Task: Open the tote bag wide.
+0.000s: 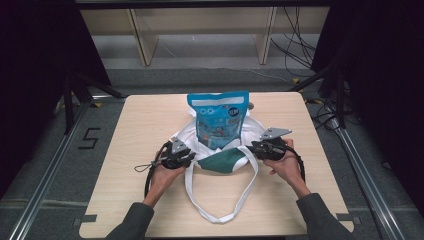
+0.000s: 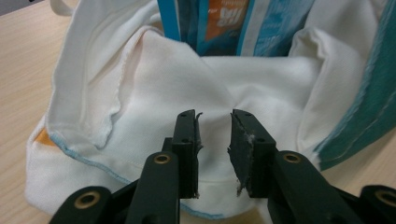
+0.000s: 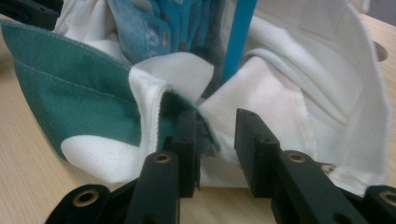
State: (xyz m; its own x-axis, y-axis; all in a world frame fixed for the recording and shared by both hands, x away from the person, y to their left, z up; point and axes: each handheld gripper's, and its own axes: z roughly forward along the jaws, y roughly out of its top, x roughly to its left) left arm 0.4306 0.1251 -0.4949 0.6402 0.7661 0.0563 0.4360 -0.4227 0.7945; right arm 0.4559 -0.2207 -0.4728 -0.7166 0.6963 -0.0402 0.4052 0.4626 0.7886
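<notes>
A: Counting items on counter (image 1: 125, 165): one white tote bag (image 1: 205, 137), one blue pouch (image 1: 220, 117) upright in its mouth, two long handles looped toward near edge.

B: Left tongs (image 2: 214, 140)?

A: Parted, at bag's left rim, white cloth behind the gap, nothing pinched.

B: Right tongs (image 3: 217, 140)?

A: Parted too, at right rim beside green panel (image 3: 74, 88); grip on fabric not discernible.
</notes>
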